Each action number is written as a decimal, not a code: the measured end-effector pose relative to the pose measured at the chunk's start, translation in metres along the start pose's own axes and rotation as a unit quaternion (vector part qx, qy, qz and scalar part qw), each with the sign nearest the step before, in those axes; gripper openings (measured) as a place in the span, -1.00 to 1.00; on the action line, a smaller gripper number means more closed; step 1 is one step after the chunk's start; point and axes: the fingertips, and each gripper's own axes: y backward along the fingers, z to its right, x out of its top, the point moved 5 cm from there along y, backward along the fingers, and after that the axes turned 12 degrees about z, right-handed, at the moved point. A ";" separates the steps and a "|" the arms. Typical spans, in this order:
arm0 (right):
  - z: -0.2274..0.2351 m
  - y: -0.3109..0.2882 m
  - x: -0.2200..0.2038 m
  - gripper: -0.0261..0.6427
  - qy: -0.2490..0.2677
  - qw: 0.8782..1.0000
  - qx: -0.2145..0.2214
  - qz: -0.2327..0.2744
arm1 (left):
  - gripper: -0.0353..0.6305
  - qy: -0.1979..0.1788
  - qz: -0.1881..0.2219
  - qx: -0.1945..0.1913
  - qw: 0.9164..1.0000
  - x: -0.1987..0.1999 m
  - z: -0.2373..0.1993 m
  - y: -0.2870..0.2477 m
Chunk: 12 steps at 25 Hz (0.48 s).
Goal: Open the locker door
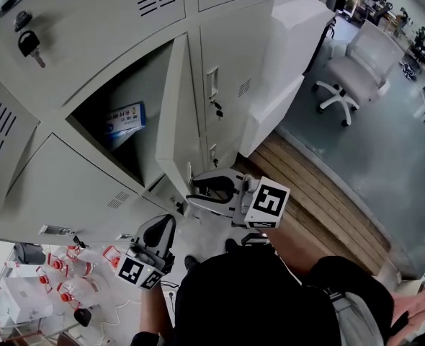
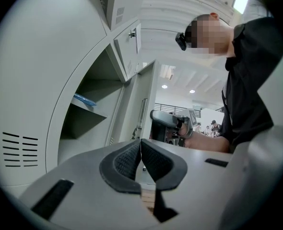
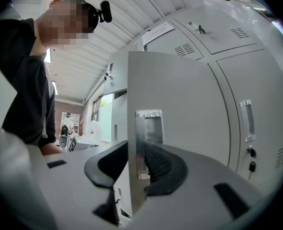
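right gripper (image 3: pixel 137 166) clamped on free edge of pale grey sheet-metal locker door (image 3: pixel 180 99) at recessed metal handle (image 3: pixel 148 128); likely stiff, light, slick. left gripper (image 2: pixel 141 158) closed, empty.

My right tongs (image 1: pixel 197 190) sit low on the free edge of the open locker door (image 1: pixel 175 107), one jaw on each face. The door stands edge-on towards me, with the open compartment (image 1: pixel 137 85) to its left and a closed locker (image 1: pixel 230 56) to its right. A packet (image 1: pixel 125 124) lies inside the compartment. My left tongs (image 1: pixel 153 238) hang below and left of the door, apart from it. A chair (image 1: pixel 362 63) stands on the floor far to the right.
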 end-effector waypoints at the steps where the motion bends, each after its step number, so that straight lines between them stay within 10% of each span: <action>1: 0.000 0.003 0.001 -0.57 -0.001 1.000 0.004 0.001 | -0.84 0.000 0.000 0.001 1.000 -0.001 0.001 -0.002; 12: 0.011 0.041 0.009 -0.56 -0.005 0.999 0.043 0.009 | -0.84 -0.006 -0.004 0.004 1.000 -0.010 0.018 -0.033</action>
